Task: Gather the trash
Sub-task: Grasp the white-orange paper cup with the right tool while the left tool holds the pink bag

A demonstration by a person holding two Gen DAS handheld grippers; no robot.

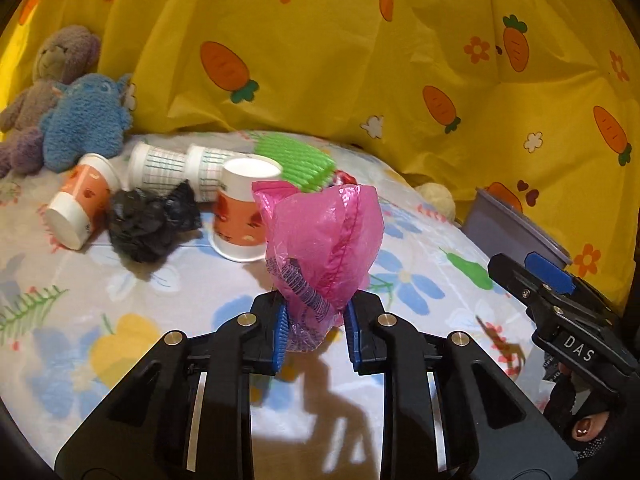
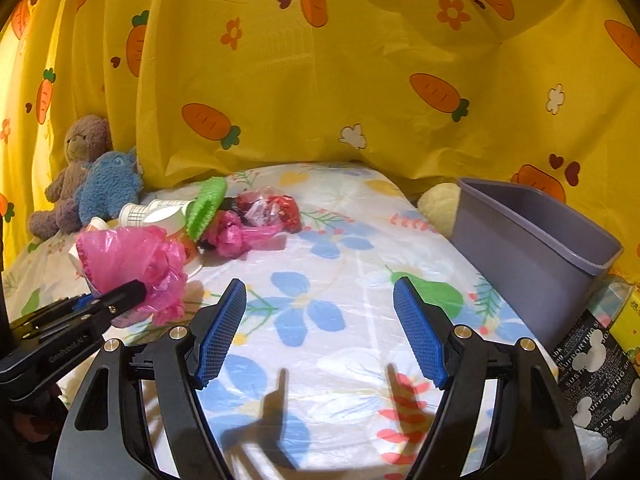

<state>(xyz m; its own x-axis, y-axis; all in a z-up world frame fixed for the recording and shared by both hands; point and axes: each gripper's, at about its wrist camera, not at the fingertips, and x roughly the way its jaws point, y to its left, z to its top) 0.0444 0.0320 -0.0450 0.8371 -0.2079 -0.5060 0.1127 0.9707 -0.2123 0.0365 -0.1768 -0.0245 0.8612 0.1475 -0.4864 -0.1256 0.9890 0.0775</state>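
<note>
Green comb (image 1: 298,162) half behind pink bag (image 1: 324,248), bin (image 1: 516,228) cut off by right claw (image 1: 532,276)

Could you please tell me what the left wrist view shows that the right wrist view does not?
Only the left wrist view shows the crumpled black bag and the orange cup lying on its side. Only the right wrist view shows the grey bin's open inside, a second pink bag on the sheet and red wrappers. Both show the left gripper shut on a pink bag, the green brush and the plush toys.
</note>
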